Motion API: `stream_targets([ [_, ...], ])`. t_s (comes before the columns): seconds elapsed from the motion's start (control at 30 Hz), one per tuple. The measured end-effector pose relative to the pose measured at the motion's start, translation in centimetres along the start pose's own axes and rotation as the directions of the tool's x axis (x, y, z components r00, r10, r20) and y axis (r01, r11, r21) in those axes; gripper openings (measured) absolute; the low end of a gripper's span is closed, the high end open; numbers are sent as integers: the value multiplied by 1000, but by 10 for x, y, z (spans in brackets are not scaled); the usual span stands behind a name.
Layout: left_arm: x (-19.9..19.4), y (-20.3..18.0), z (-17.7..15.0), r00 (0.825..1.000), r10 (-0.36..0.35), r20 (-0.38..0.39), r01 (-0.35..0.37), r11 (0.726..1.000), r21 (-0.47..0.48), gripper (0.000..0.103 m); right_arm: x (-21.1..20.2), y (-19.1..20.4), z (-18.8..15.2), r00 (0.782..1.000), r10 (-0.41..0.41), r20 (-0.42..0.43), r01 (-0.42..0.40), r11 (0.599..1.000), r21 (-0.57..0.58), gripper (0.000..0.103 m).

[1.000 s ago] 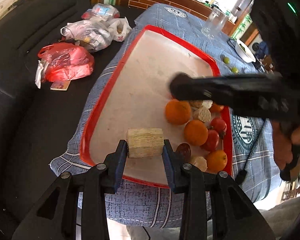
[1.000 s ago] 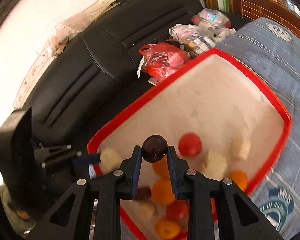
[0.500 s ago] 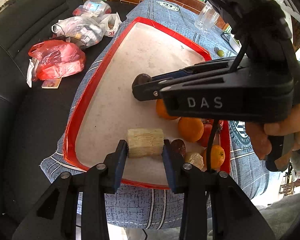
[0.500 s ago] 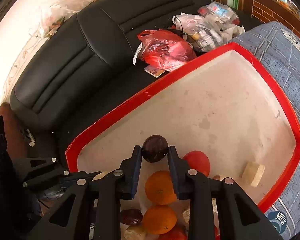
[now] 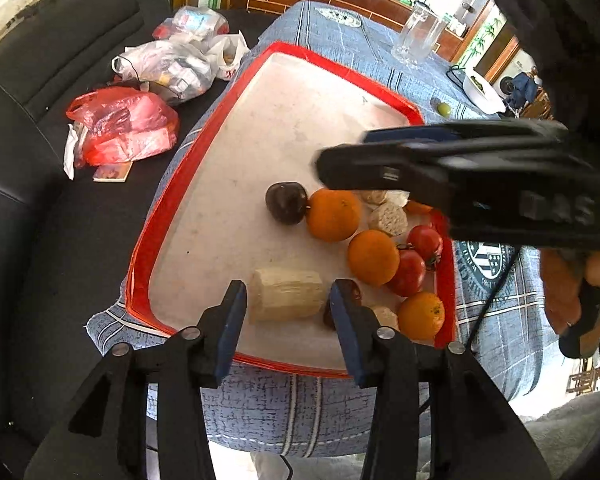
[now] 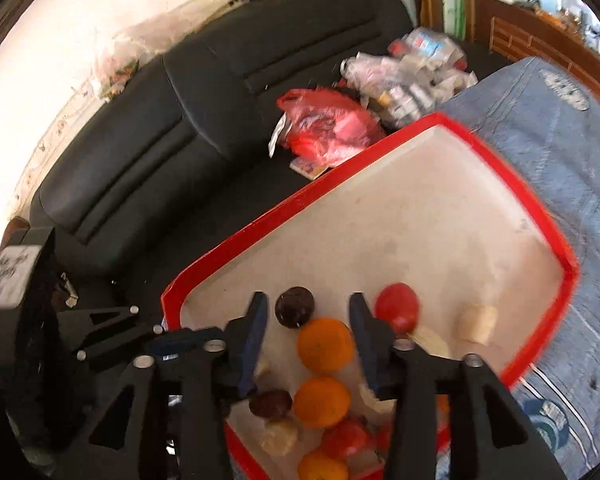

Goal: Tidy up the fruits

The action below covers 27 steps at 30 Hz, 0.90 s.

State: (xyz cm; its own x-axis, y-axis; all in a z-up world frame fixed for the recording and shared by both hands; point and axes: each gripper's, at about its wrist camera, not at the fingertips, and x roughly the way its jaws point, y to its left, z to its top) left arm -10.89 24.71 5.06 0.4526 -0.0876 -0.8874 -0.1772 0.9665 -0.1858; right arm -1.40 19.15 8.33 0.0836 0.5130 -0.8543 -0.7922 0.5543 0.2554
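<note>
Red-rimmed tray [image 5: 172, 216] holds 3 oranges [image 5: 333, 215] (1 dark plum [image 5: 286, 203] alongside).

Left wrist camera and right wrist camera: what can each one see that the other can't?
Only the left wrist view shows the clear glass mug, a small green fruit and the pale fibrous cane chunk between the opening left gripper.

Only the right wrist view shows the white wall.

Both show the red-rimmed white tray, the dark round plum and the oranges.

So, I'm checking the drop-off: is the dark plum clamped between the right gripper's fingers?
No. The dark plum sits on the tray against an orange, clear of the right gripper, whose fingers are opening.
</note>
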Motion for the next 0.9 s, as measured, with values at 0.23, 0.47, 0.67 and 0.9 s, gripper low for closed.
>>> stream_targets([
  [0.23, -10, -12, 0, 998, 30, 47, -29, 999, -24, 48, -44, -23, -36, 997, -34, 73, 28, 997, 77, 69],
  [0.47, -24, -32, -4, 992, 71, 104, -68, 997, -31, 81, -77, -56, -77, 992, -56, 112, 36, 985, 167, 80],
  [0.67, -28, -50, -11, 984, 140, 107, -137, 990, -34, 89, -95, -71, -105, 991, -45, 126, 18, 978, 210, 85],
  [0.9, -43, -66, -20, 956, 248, 160, -242, 969, -57, 89, -106, -57, -124, 990, -58, 127, 44, 994, 105, 88],
])
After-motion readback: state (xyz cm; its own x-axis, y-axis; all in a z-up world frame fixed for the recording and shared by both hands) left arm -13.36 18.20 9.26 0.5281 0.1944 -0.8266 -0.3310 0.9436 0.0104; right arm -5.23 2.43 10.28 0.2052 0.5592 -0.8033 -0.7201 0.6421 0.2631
